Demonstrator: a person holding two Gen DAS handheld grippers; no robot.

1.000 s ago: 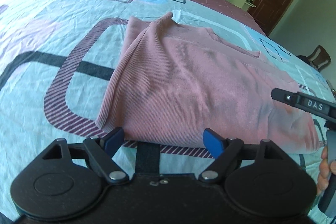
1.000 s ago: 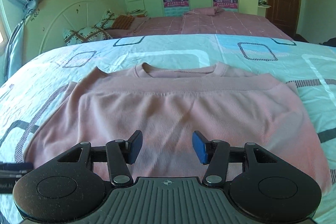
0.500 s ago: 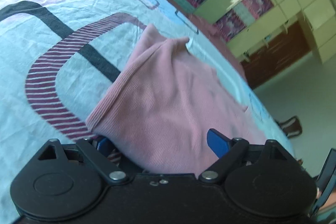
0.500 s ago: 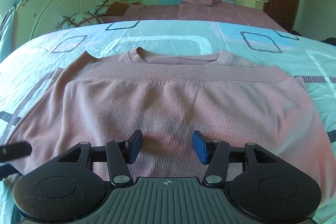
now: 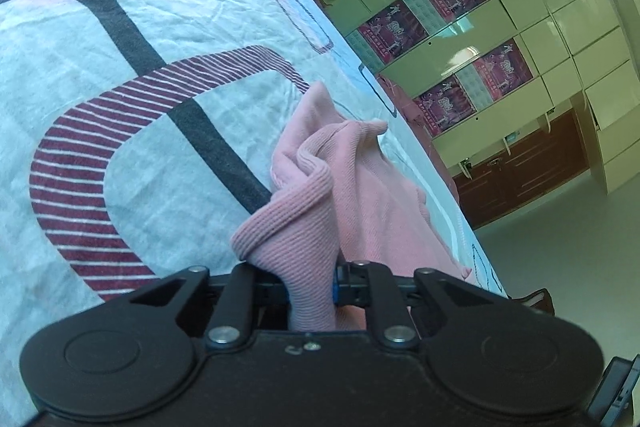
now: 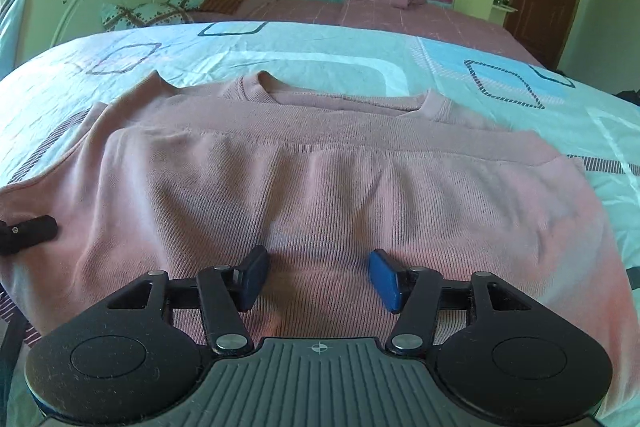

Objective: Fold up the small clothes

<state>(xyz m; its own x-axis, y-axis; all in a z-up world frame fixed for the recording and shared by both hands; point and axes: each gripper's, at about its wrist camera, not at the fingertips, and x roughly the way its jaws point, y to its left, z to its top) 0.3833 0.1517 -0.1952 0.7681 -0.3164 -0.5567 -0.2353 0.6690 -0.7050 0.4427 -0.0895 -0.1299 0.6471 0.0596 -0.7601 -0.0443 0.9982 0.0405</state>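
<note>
The pink ribbed sweater (image 6: 320, 187) is seen whole only in the right wrist view: laid flat on the patterned bedsheet (image 6: 360, 55), folded once, neckline toward the top of the frame. The right gripper (image 6: 318, 281) hovers low over the near edge at lower centre, blue pads (image 6: 384, 285) spread and opening slightly, knit under them but not pinched. A black finger of the other tool (image 6: 28, 233) is seen at the left edge, on or just over the fabric; contact can't be judged.

The left wrist view alone shows the grip: the left gripper (image 5: 310, 287) is closing on a bunched corner of the sweater (image 5: 296, 223), pulled up into a ridge at lower centre w/ the sheet's striped maroon band (image 5: 72, 179) to the left.

Vs. 1 s ago: that gripper's pads were wide apart in front of a flat hem; the view has since rolled, cupboards (image 5: 520, 7) now tilted at upper right. Right pads are a bit wider, sweater unshifted there.
</note>
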